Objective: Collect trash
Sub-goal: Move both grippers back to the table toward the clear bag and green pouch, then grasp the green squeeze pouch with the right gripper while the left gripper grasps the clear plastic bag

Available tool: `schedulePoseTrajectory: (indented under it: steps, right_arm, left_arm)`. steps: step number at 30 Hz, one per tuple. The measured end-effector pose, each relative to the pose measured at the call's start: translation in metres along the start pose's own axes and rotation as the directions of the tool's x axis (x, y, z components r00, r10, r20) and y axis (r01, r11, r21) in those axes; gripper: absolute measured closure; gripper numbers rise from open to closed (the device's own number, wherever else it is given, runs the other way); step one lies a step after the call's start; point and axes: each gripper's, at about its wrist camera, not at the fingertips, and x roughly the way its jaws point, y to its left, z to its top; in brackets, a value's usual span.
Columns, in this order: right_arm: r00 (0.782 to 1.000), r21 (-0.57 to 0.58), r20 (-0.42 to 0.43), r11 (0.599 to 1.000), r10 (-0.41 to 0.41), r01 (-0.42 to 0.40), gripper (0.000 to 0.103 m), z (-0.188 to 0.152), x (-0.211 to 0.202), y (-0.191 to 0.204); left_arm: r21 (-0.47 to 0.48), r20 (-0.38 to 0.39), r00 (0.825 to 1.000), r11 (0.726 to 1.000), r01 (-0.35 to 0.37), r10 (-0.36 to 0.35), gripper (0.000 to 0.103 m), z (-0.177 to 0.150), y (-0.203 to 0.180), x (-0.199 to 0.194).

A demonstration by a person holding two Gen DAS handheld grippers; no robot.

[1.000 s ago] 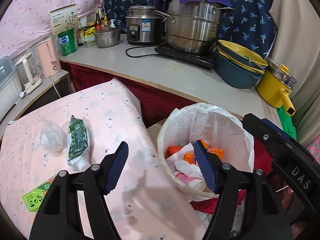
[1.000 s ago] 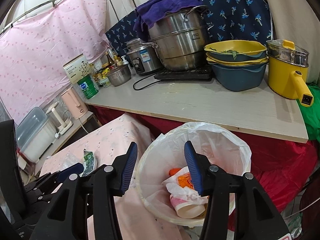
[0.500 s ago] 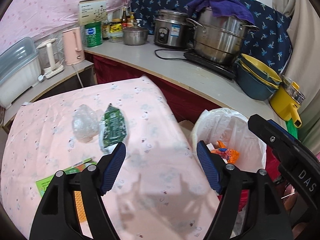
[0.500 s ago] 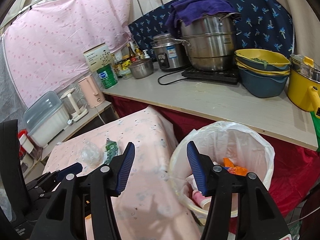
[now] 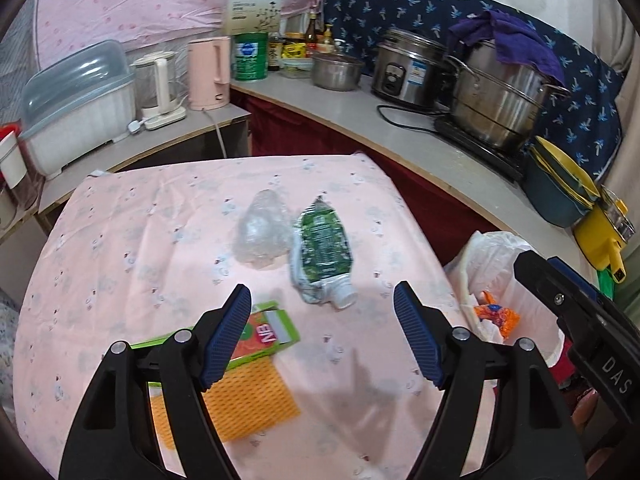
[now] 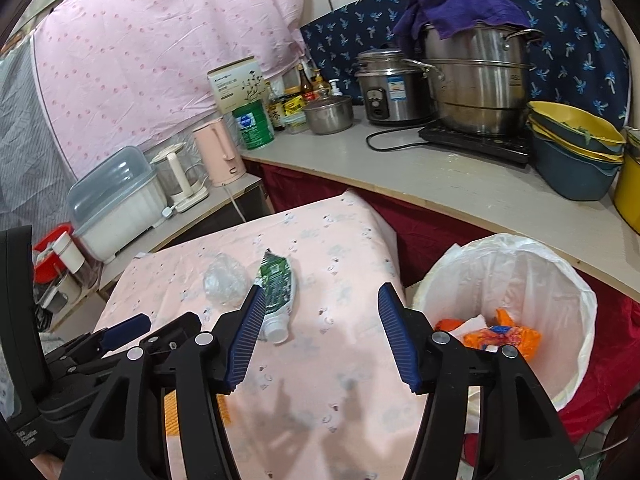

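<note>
Your left gripper (image 5: 322,334) and right gripper (image 6: 318,334) both hover with jaws spread, empty. Green pouch (image 5: 323,248) lies on the table (image 5: 120,240) touching clear wrap (image 5: 262,232); green carton (image 5: 264,336) sits under your left jaw. Lined bin (image 6: 516,276) stands beside the table's right edge.

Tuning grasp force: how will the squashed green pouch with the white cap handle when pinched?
The squashed green pouch with the white cap looks flattened and creased, so probably light and floppy. Its glossy film may slip between pads. Lying flat on the pink tablecloth, it seems unlikely to roll.

Left gripper (image 5: 322,336), right gripper (image 6: 320,336): agape, empty.
</note>
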Motion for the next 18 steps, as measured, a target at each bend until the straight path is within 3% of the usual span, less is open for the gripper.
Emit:
schedulePoseTrajectory:
  steps: [10,18]
  right_arm:
    - [0.995,-0.034,-0.088,0.999,0.037,-0.040,0.046,-0.011,0.046,0.031]
    - [0.982,-0.031,-0.183,0.998,0.051,-0.058,0.046,-0.020,0.107,0.044]
  left_arm:
    - [-0.022,-0.025,0.999,0.999,-0.047,0.046,0.033,0.004,0.038,0.023]
    - [-0.023,-0.067,0.996,0.998,-0.066,0.064,0.032,0.019,0.061,0.069]
